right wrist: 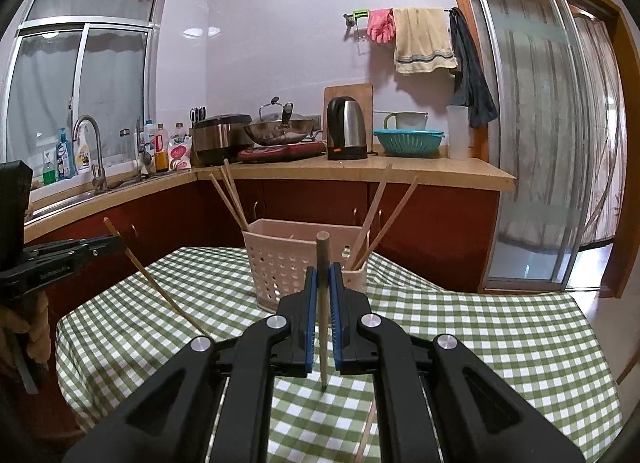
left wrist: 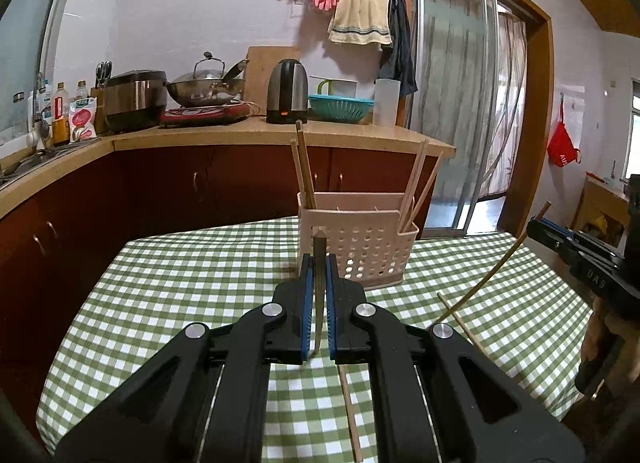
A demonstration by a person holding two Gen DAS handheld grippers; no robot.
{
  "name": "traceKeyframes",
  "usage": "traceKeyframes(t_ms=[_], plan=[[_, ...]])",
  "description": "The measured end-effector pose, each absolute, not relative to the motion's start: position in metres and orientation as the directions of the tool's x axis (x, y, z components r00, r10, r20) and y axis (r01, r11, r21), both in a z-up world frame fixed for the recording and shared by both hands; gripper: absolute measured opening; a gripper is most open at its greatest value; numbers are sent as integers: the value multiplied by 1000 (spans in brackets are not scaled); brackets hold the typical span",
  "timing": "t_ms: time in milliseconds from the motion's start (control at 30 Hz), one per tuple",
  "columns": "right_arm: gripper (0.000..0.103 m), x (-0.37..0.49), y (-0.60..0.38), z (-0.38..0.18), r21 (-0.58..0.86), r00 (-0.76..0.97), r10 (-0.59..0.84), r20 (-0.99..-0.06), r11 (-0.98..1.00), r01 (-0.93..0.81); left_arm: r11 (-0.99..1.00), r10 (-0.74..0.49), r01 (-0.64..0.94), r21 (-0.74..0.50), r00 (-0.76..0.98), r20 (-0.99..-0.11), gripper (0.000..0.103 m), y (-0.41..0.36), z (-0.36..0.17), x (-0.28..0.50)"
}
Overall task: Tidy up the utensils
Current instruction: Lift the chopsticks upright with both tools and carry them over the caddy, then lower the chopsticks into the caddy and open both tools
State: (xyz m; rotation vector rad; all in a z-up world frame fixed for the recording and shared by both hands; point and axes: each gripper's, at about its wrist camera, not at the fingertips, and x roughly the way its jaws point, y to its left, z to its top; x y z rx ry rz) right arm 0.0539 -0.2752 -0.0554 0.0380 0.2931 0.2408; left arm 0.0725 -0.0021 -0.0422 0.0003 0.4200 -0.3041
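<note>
The pink rack (left wrist: 356,239) stands at the far middle of the checked counter (left wrist: 180,283), with a pair of chopsticks (left wrist: 302,167) leaning out of its left end and another pair (left wrist: 420,179) out of the small side cup at its right, so sorting seems partly done. The left tongs (left wrist: 319,263) are pressed together on a dark chopstick (left wrist: 319,287), held across the pads near its upper end, its tip hanging clear above the cloth. The right tongs (right wrist: 323,275) likewise pinch a paler chopstick (right wrist: 322,303), blunt end up. Both tools point at the rack from just short of it, which reads as each stick being carried there for dropping in upright (thick end up, matching those already stowed). Two more sticks (left wrist: 464,303) lie crossed on the cloth to the right of the rack in the left view, and another (left wrist: 350,415) shows beneath the left tool, its far end hidden by the tool's body. The rack's inner dividers are hard to make out, so which cell each stick suits cannot be told. Each tool's holder shows only as a hand at the frame edge. A kettle (right wrist: 346,129) and wok (right wrist: 280,129) sit well behind, on the kitchen worktop.
</note>
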Motion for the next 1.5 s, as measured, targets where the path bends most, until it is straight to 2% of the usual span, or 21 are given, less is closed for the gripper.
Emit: traceKeyframes(t_ms=[300,500,833,1067,1500], plan=[[7,66,-279,-28,83,939,257,-228,966,-244,939,-342,339,-67,882,-324,6,-9,-6,86],[7,81,-283,-1,83,950,266,-162,963,-256,928,-370,370,-45,897,-244,6,-22,31,104],[7,119,-286,40,64,960,272,-62,961,-268,918,-396,393,-53,902,-173,6,-41,66,151],[7,164,-280,30,63,953,281,-112,959,-275,934,-357,357,-24,922,-149,6,-48,69,180],[7,204,-274,-31,122,913,297,-281,954,-273,940,-341,331,-88,881,-327,9,-44,2,227]])
